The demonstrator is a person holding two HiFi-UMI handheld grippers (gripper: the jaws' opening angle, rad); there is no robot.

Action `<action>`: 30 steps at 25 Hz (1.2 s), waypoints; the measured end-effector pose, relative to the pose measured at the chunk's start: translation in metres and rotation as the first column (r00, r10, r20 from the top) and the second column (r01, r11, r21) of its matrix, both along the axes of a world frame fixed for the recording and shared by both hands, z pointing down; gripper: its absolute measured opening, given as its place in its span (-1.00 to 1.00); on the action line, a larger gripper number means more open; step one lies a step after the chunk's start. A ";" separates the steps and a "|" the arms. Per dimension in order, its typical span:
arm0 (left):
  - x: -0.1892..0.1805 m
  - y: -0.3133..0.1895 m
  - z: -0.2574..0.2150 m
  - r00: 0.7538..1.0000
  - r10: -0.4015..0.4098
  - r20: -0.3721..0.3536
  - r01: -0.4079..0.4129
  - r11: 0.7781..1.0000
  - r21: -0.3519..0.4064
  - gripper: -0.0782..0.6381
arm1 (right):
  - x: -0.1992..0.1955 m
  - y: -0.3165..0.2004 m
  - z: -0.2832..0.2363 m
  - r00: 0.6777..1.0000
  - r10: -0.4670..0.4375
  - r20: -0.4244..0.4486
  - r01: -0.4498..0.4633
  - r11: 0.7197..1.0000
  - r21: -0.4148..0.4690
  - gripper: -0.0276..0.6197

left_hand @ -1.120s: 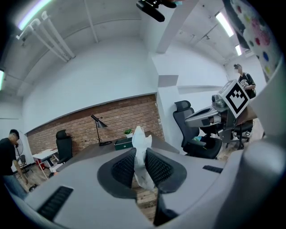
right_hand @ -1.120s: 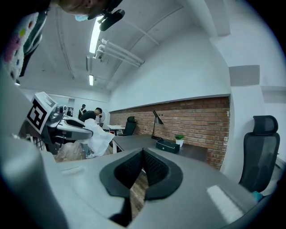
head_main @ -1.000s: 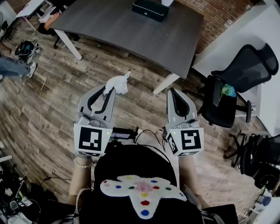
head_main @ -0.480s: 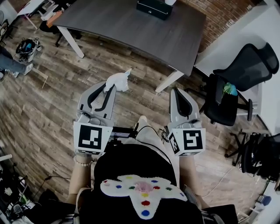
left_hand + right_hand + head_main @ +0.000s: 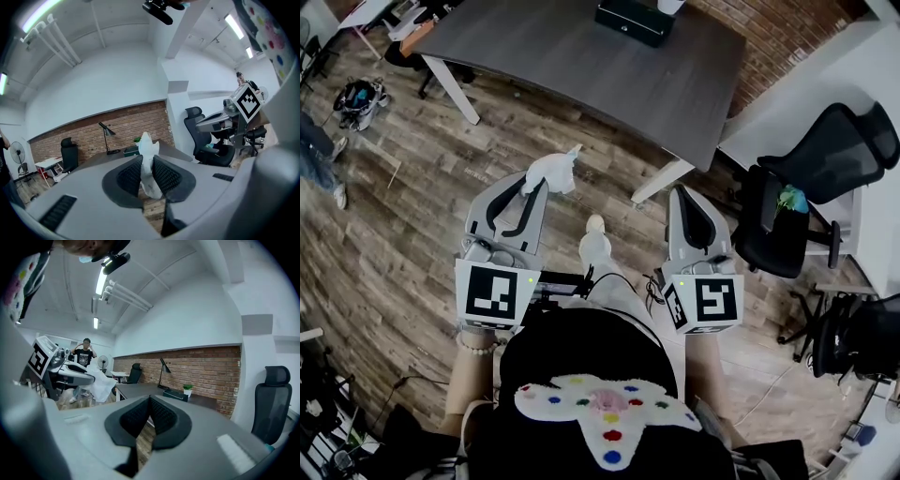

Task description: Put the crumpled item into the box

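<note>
- Step in hand looks like transport: left tool [image 5: 536, 190] is clenched on the crumpled item [image 5: 551, 173], held over the floor short of the desk's [image 5: 581, 66] near edge.
- Right tool [image 5: 688, 199] is clenched and empty.
- Box [image 5: 630, 19] sits at the desk's far edge, well apart from the item.
- Next move probably calls for reaching across the desk, getting above the box, then releasing.

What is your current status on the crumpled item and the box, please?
Left gripper shut on crumpled white item; right gripper shut, empty. Dark box on the table ahead, not yet reached. Office chair right, off the line.
</note>
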State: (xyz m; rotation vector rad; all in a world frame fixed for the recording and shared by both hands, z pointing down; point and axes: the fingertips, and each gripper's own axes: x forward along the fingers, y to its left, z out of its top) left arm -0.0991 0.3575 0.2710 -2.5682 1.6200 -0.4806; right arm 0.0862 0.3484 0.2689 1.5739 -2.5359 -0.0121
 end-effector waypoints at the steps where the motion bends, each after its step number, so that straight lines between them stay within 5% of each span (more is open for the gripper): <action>1: 0.002 -0.006 0.001 1.000 0.000 0.000 0.000 1.000 -0.001 -0.61 | 0.001 -0.005 0.000 1.000 -0.002 0.001 0.002 1.000 0.003 -0.89; 30: 0.020 -0.228 0.003 0.989 -0.144 0.034 0.145 0.989 -0.020 -0.61 | 0.013 -0.258 0.016 0.988 -0.154 0.029 0.156 0.987 -0.048 -0.89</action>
